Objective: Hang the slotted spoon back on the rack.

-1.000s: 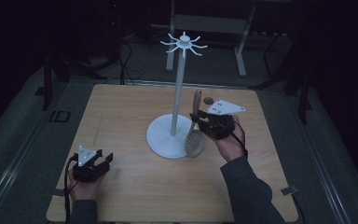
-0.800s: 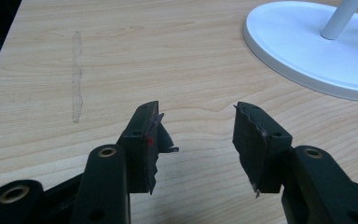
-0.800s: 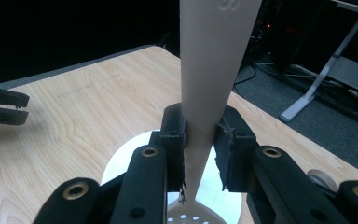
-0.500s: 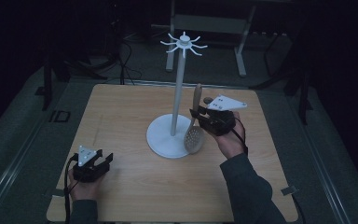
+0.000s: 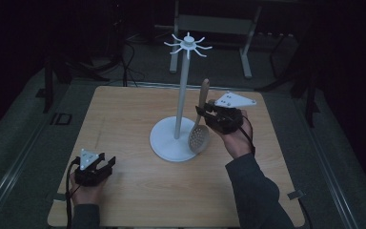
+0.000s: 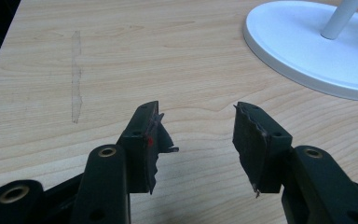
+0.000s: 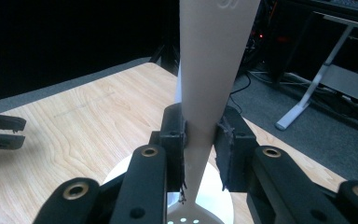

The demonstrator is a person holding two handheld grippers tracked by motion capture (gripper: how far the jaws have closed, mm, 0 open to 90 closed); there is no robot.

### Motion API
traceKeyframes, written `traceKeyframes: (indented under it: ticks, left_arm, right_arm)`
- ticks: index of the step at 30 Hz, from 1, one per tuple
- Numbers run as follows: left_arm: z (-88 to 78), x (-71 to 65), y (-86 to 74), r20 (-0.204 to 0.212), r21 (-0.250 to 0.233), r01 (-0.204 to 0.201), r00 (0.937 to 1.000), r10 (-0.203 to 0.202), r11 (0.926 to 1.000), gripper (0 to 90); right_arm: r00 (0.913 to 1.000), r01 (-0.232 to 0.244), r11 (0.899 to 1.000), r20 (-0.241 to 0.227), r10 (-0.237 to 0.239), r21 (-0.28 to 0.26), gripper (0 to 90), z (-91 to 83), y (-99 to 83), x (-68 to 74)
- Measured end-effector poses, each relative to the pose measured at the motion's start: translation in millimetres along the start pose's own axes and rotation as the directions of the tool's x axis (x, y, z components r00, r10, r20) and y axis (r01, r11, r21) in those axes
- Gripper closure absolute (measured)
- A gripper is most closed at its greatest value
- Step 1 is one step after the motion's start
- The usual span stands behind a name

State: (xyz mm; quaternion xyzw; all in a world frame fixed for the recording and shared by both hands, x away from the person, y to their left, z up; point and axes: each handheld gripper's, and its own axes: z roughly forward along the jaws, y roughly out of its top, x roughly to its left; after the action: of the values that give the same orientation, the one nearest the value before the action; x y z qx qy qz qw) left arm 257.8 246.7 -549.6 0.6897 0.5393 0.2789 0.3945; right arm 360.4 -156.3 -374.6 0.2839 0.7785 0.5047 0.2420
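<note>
Nearest the person, the left gripper (image 5: 106, 163) rests on the table (image 5: 124, 119), jaws apart and empty. Farther on, the right gripper (image 5: 201, 113) clamps the handle of the spoon (image 5: 199, 138), bowl down, just beside the stand (image 5: 184, 90). Lifted carelessly toward the hooks (image 5: 188, 44), the spoon could knock the pole and tip the stand.

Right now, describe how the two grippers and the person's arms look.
Both the left gripper and the right gripper are black, each topped by a grey three-cornered plate with small dots. A black cable trails from each. The jaws are black bars with brass-ringed holes and worn, ragged pads. The arms wear dark grey sleeves.
</note>
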Motion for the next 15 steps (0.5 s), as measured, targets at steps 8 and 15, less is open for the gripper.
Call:
traceKeyframes:
  ticks: [8, 15]
  left_arm:
    - [-0.7, 0.5, 0.0, -0.001, 0.0, 0.001, 1.0, -0.001, 1.0, 51.4]
    - [-1.1, 0.9, 0.0, -0.002, -0.004, 0.002, 1.0, -0.002, 1.0, 51.5]
  right_arm:
    - [1.0, -0.007, 1.0, 0.001, 0.007, -0.009, 74.2, 0.3, 6.3, -0.1]
    - [0.9999, -0.012, 1.0, 0.006, 0.012, -0.024, 74.2, 0.6, 11.3, -0.6]
